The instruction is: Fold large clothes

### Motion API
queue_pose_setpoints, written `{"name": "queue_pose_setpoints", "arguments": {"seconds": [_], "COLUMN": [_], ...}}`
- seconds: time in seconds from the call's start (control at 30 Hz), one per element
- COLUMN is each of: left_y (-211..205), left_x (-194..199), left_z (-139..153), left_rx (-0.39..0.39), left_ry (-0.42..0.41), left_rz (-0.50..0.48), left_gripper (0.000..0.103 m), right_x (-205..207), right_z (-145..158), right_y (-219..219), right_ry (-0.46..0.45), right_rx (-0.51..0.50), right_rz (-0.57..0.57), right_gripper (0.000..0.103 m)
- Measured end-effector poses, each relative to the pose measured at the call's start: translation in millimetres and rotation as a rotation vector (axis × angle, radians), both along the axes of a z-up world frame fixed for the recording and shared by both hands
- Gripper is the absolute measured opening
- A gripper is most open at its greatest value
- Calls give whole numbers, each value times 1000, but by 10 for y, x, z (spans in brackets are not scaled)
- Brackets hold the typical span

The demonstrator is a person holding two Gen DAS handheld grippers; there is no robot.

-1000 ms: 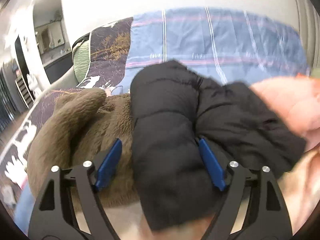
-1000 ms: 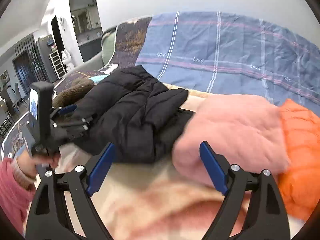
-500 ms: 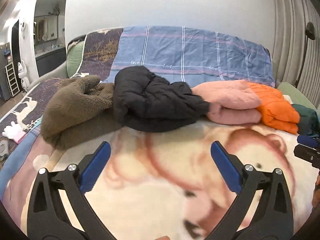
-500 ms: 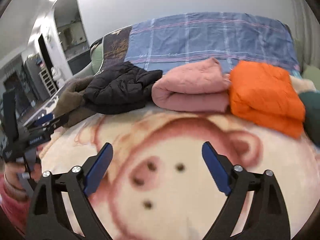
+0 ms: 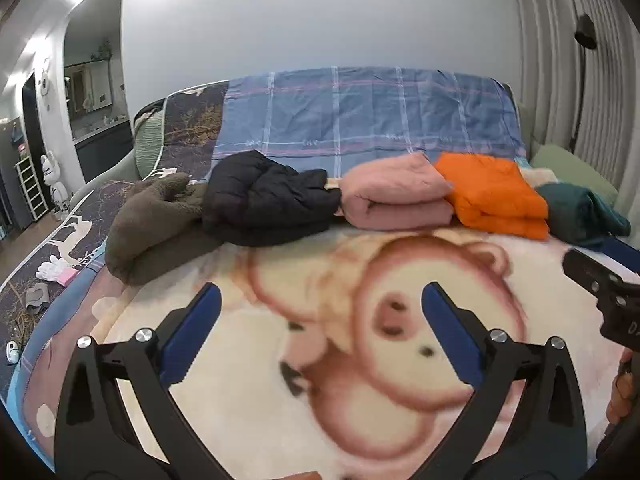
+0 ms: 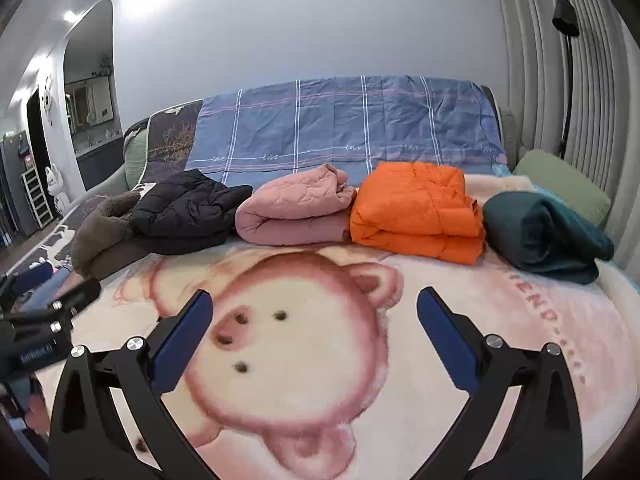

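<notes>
A row of folded clothes lies across the far part of the bed: a brown fleece [image 5: 148, 220], a black puffer jacket [image 5: 264, 204], a pink quilted jacket [image 5: 396, 200], an orange puffer jacket [image 5: 492, 196] and a dark teal garment [image 5: 580, 216]. The same row shows in the right wrist view: black jacket [image 6: 188, 212], pink jacket [image 6: 296, 212], orange jacket [image 6: 416, 212], teal garment [image 6: 544, 236]. My left gripper [image 5: 320, 312] is open and empty above the pig-print blanket [image 5: 360, 360]. My right gripper [image 6: 314, 312] is open and empty too.
A blue plaid sheet [image 5: 360, 116] covers the headboard end. A green pillow [image 6: 560, 184] sits at the right by the ribbed wall. White gloves and small items [image 5: 56, 272] lie on the dark bedspread at the left edge. A doorway [image 5: 36, 152] opens at far left.
My left gripper let go of the black jacket and both grippers pulled back from the clothes row toward the near side of the bed. Both are open.
</notes>
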State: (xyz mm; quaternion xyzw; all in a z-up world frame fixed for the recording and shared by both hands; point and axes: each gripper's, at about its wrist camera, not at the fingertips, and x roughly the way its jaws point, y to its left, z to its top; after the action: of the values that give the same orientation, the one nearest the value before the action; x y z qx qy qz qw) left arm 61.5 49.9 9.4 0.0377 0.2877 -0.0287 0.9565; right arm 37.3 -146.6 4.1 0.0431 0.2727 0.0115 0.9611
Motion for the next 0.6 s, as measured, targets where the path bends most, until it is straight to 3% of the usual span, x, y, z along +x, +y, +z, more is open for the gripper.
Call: {"name": "queue_pose_setpoints", "arguments": {"seconds": [0.2,0.6], "left_y": [-115,-49], "left_x": [-101,-52], "left_z": [-24,-92], "left_rx": [72,37], "left_ry": [-16,7], "left_rz": [-2,13], "left_gripper": [101,101], "right_x": [-57,-129], "right_z": [-95,-108], "right_y": [-76,-5], "right_ry": [30,38], "right_rx": [1,-12], "right_rz": [-29,-29], "right_gripper": [102,102]}}
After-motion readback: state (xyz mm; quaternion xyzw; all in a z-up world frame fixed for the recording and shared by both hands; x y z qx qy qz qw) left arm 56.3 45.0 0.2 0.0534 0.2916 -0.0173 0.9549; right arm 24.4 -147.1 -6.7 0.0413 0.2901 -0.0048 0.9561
